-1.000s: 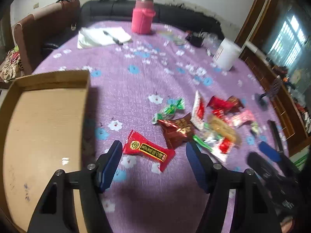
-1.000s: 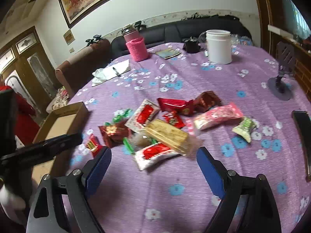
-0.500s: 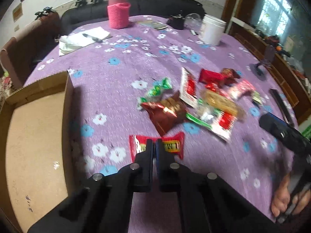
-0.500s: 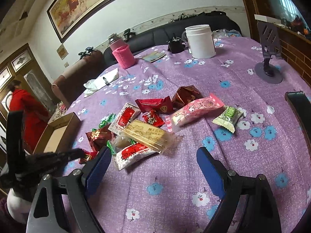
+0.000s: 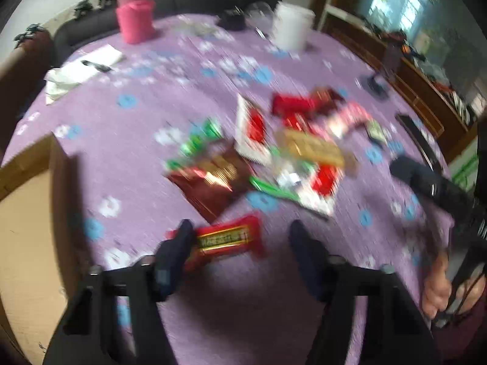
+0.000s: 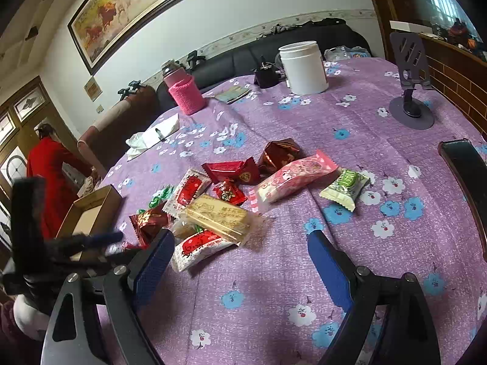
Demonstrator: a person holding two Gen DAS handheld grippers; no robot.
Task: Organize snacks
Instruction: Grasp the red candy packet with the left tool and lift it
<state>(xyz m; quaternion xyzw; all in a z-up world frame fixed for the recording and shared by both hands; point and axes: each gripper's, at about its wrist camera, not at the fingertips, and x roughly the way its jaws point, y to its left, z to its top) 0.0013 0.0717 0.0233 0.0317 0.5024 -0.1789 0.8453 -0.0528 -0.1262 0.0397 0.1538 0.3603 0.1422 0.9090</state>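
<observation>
A pile of wrapped snacks (image 5: pixel 292 152) lies on the purple flowered tablecloth (image 5: pixel 152 91). Nearest to me is a red candy bar (image 5: pixel 228 238), flat on the cloth between the fingers of my left gripper (image 5: pixel 242 243). It sits close to the left finger; the view is blurred. The jaws are opening, and the right pad is well clear of the bar. An empty cardboard box (image 5: pixel 57 164) stands left of it. My right gripper (image 6: pixel 240 240) hangs open before the pile (image 6: pixel 219 213), nothing between its fingers. The left gripper (image 6: pixel 91 240) appears there at the left, by the box (image 6: pixel 91 210).
At the table's far side stand a pink-sleeved flask (image 6: pixel 185 94), a white jar (image 6: pixel 304 67), papers with a pen (image 6: pixel 155 135) and a phone stand (image 6: pixel 411 103). A dark chair back (image 6: pixel 468 176) rises at the right edge. A person in red (image 6: pixel 51 167) stands beyond the table.
The left jaws closed over the red candy bar, then spread apart again. The left gripper moved toward the pile and rolled. The right gripper shifted a little early on, then held still.
</observation>
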